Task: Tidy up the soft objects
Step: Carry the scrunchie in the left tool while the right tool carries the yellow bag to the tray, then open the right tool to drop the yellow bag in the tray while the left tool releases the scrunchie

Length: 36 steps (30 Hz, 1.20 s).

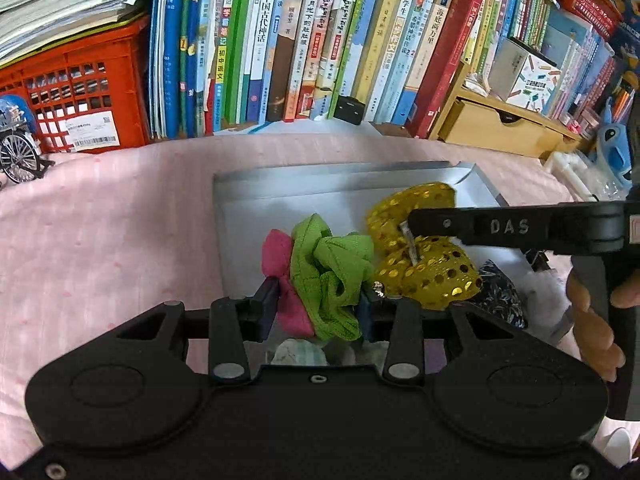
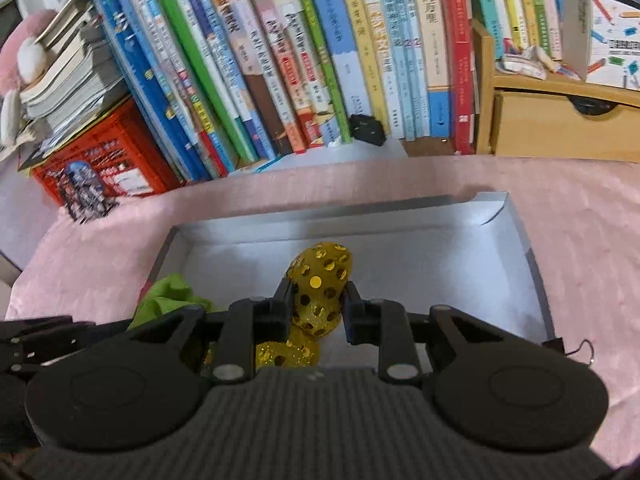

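Observation:
A shallow grey box (image 1: 280,188) (image 2: 440,248) lies on the pink cloth. My left gripper (image 1: 318,306) is shut on a green scrunchie (image 1: 336,272) and a pink one (image 1: 280,256), held over the box's near left part. My right gripper (image 2: 316,304) is shut on a gold sequinned scrunchie (image 2: 320,284) over the box; it shows in the left wrist view (image 1: 416,240) reaching in from the right onto that scrunchie (image 1: 432,268). A dark patterned scrunchie (image 1: 500,292) lies at the box's right edge. The green scrunchie also shows in the right wrist view (image 2: 168,296).
A row of upright books (image 1: 320,40) (image 2: 320,60) stands behind the box. A red crate (image 1: 80,96) under stacked papers is at the back left, with a small bicycle model (image 1: 20,152). A wooden drawer unit (image 1: 496,124) (image 2: 560,120) is at the back right.

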### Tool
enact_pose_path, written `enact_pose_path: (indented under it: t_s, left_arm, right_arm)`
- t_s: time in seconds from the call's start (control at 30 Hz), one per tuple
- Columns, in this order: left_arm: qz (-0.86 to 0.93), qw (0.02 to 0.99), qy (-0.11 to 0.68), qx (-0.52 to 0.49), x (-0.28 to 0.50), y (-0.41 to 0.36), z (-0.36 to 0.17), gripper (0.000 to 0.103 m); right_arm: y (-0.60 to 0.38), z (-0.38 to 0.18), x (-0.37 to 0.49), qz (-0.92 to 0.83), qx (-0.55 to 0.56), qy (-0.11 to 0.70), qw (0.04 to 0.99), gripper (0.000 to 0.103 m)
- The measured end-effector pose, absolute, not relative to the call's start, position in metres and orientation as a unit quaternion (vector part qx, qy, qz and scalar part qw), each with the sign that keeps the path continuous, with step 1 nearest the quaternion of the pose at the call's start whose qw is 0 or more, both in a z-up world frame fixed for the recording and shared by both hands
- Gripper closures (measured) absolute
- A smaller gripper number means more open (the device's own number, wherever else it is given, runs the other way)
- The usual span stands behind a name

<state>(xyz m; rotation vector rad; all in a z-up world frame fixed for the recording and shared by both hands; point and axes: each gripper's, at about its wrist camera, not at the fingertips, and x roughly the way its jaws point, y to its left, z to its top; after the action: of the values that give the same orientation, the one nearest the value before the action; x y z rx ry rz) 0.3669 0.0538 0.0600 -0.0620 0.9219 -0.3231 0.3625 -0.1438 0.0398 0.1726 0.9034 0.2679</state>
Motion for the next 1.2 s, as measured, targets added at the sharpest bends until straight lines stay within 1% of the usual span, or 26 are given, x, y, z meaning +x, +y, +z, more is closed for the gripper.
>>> enact_pose_path:
  t_s: [0.2,0.67,1.0,1.2]
  left_arm:
    - [-0.156,0.872,0.461,-0.044,0.367,0.057,0.058,0.064]
    - [-0.153,0.862,0.481,-0.056,0.372,0.061,0.050,0.061]
    - [-0.150,0.859,0.486,-0.054,0.374,0.060,0.044,0.060]
    - [-0.148,0.861,0.485,-0.047,0.373,0.058,0.044,0.058]
  right_arm:
    - [-0.135,0.036,0.361,0.156,0.068,0.442,0.881,0.073]
    - [-0.137,0.027,0.362,0.167,0.078,0.455,0.871,0.072]
    - [-0.134,0.023,0.362,0.176,0.074,0.457,0.869,0.071]
    - [-0.129,0.022,0.363,0.180,0.069,0.456,0.869,0.070]
